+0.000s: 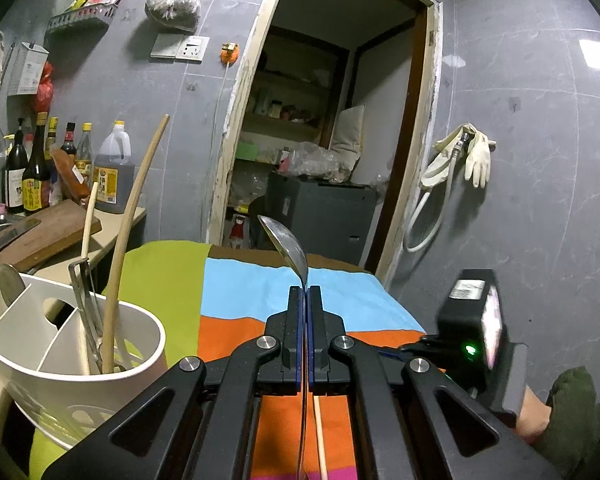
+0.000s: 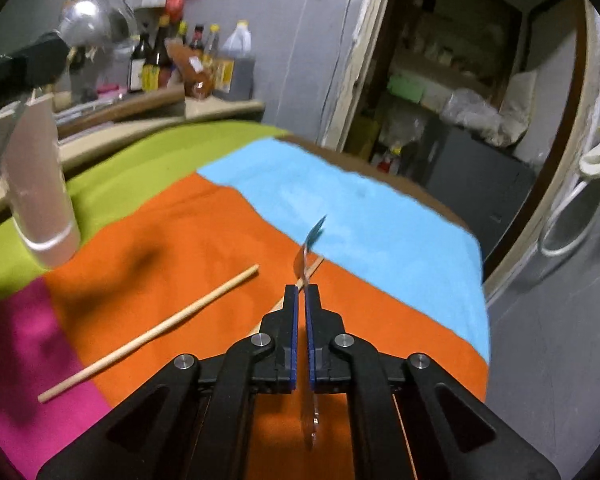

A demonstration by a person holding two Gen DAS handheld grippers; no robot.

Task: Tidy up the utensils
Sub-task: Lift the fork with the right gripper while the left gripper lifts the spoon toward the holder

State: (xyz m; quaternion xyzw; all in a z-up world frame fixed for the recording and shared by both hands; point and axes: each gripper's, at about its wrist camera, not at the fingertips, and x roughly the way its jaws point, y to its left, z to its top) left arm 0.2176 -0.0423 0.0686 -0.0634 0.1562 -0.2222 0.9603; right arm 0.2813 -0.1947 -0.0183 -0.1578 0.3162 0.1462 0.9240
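Observation:
My left gripper is shut on a metal spoon, whose bowl stands up past the fingertips above the striped cloth. To its left is the white divided utensil holder, with chopsticks, tongs and a spoon in it. My right gripper is shut on a thin metal utensil, seen edge-on over the orange stripe; its other end shows below the fingers. One chopstick lies loose on the cloth, and another chopstick lies under the fingertips. The right wrist view shows the left gripper at upper left, holding its spoon.
A counter to the left carries a wooden cutting board and several sauce bottles. An open doorway lies behind the table. The table's far edge and right edge drop off near the grey wall. A sleeve is at lower right.

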